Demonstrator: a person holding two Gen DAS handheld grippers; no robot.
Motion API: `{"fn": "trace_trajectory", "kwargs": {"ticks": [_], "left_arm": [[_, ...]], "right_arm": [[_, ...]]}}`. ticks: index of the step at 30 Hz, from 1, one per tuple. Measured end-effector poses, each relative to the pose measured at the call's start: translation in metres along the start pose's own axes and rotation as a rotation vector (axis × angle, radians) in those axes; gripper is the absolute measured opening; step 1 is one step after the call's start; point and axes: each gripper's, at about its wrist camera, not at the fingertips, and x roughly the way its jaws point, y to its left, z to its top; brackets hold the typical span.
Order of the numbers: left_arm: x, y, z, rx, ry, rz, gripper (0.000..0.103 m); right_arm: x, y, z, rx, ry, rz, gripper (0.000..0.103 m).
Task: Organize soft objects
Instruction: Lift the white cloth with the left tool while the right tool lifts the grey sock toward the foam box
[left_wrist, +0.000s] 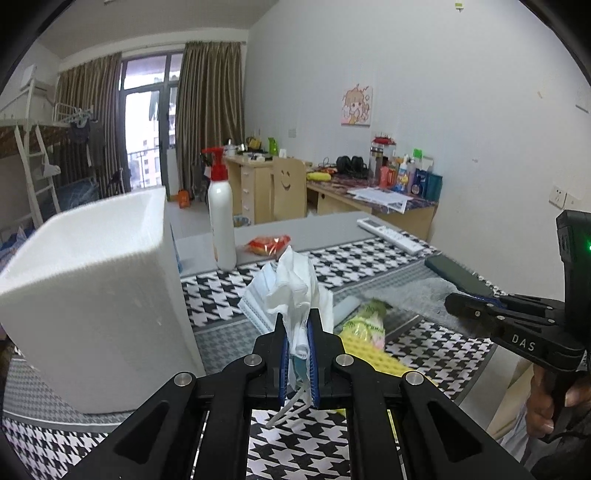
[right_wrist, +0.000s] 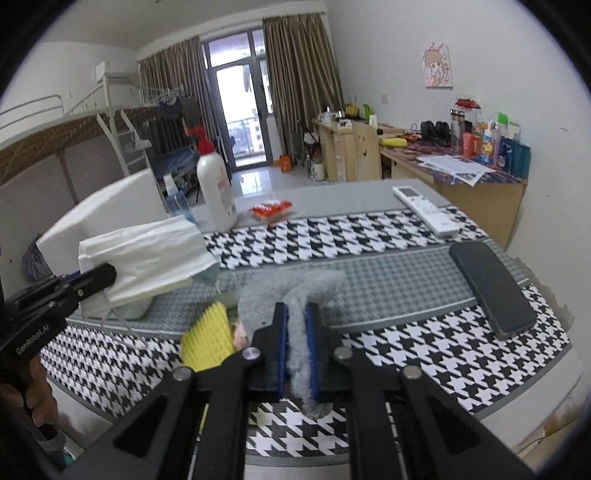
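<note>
1. Masks and tissue make up the white bundle (left_wrist: 291, 295) pinched between the blue pads of the left tool (left_wrist: 297, 354), which is closed tight on it; one ear loop dangles below the pads. It is held well above the bench (left_wrist: 332, 229), probably so the limp layers hang free rather than drag.
2. White foam box (left_wrist: 92, 280) stands just left of that bundle, open side up; I judge it the likely destination for soft things.
3. Right tool (right_wrist: 295, 332) is clamped on a grey fluffy cloth (right_wrist: 295, 291), its far end trailing on the houndstooth mat (right_wrist: 388, 350).
4. Yellow sponge (right_wrist: 207, 336) lies beside the right tool, not yet gathered.
5. Hard items, a phone (right_wrist: 491, 288) and a remote (right_wrist: 424, 210), sit apart on the right.
</note>
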Motion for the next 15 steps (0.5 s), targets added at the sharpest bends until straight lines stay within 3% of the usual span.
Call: {"fn": "trace_trajectory", "kwargs": {"ticks": [15], "left_arm": [[-0.024,0.000,0.019,-0.008,-0.061,0.009,0.009]], "right_arm": [[-0.030,0.003,0.025,-0.020,-0.100,0.017,0.012]]}}
